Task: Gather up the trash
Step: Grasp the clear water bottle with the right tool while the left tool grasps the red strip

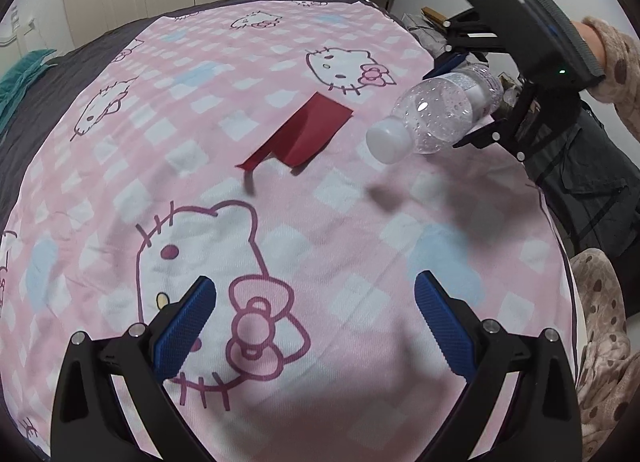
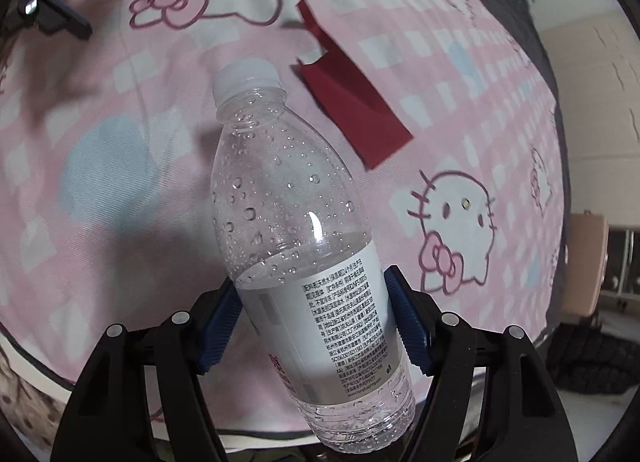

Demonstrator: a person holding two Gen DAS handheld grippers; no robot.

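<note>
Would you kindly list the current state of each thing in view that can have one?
Clear plastic water bottle with white cap: capped, nearly empty, held off the bed, lifted.
Dark red folded paper scrap: lying loose on the bedsheet, one edge curled up.
Right gripper: shut on the bottle's labelled body.
Left gripper: open, empty, above the pink checked cartoon-cat bedsheet.

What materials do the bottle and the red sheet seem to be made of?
Bottle: clear, glossy plastic, probably; droplets and a highlight show on its wall, with a white cap.
Red sheet: likely thin matte paper or card; it is creased and one strip lifts off the bedspread.
</note>
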